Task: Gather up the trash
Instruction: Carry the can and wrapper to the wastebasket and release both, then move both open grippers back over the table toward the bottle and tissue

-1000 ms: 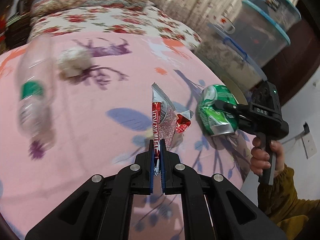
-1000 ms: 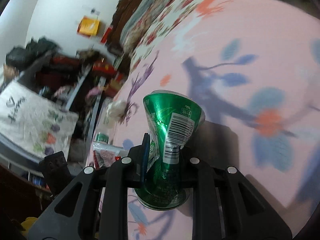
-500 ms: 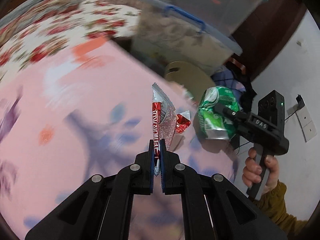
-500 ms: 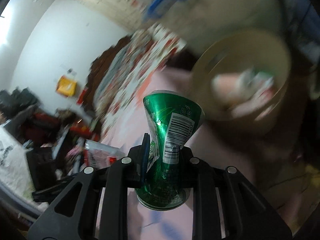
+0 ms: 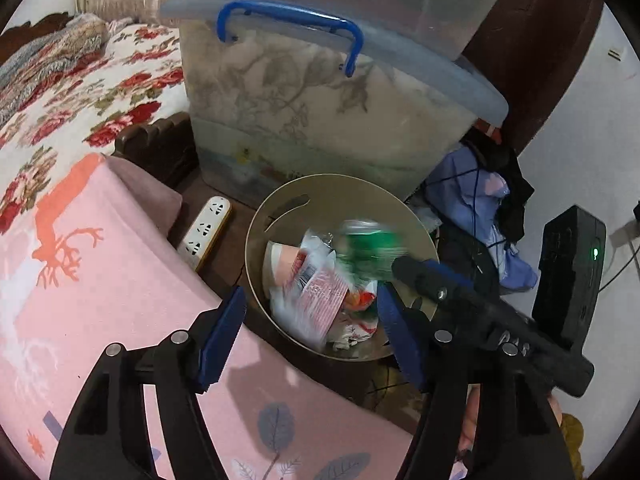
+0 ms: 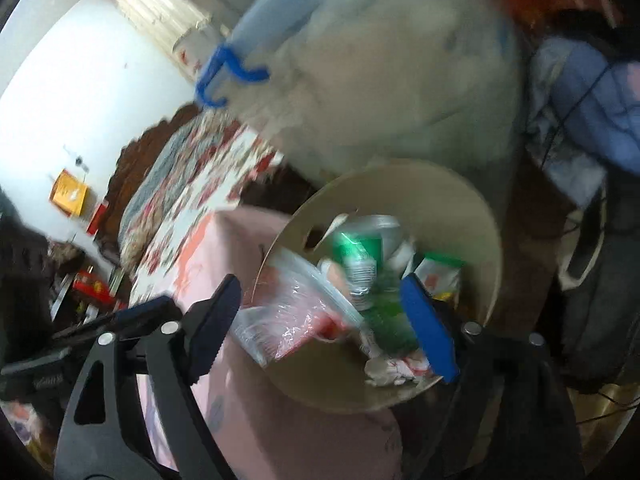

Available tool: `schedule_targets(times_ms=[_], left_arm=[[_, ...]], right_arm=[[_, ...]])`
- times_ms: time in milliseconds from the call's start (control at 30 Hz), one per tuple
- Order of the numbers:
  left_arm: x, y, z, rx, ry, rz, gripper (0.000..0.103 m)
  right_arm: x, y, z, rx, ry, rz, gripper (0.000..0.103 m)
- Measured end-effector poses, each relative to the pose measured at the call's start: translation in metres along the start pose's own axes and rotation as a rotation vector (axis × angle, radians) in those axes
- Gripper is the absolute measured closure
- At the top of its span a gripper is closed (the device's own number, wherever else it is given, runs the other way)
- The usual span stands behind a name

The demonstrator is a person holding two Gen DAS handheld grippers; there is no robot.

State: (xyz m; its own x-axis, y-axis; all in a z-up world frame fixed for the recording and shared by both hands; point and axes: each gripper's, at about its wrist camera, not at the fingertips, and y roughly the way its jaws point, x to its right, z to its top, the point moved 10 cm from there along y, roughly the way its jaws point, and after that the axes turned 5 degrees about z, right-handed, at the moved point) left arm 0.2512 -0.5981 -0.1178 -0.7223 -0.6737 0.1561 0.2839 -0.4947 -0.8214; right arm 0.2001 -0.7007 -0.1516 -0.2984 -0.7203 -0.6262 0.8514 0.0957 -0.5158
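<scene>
Green can (image 5: 366, 254) smeared by motion blur inside the bin (image 5: 280, 216), label unreadable; red-and-white wrapper (image 5: 320, 296) blurred too, print illegible; bin's near rim hidden behind the right gripper (image 5: 404, 268) in the left wrist view; storage box (image 6: 384, 80) blurred in the right wrist view, contents indistinct.
</scene>
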Motion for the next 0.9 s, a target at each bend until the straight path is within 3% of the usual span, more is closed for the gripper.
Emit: schedule_targets(times_ms=[167, 367, 600, 900], left_arm=[[-0.013, -0.034, -0.024, 0.036, 0.008, -0.005, 0.039], [-0.04, -0.085, -0.079, 0.075, 0.008, 0.073, 0.038], [-0.067, -0.133, -0.145, 0.112, 0.018, 0.185, 0.037], [-0.107, -0.185, -0.206, 0.154, -0.073, 0.246, 0.036]], right_arm=[[-0.012, -0.026, -0.007, 0.056, 0.023, 0.05, 0.025], [-0.045, -0.052, -0.061, 0.054, 0.048, 0.106, 0.024], [-0.083, -0.084, -0.121, 0.118, 0.031, 0.048, 0.024], [-0.137, -0.098, -0.179, 0.09, -0.028, 0.03, 0.02]])
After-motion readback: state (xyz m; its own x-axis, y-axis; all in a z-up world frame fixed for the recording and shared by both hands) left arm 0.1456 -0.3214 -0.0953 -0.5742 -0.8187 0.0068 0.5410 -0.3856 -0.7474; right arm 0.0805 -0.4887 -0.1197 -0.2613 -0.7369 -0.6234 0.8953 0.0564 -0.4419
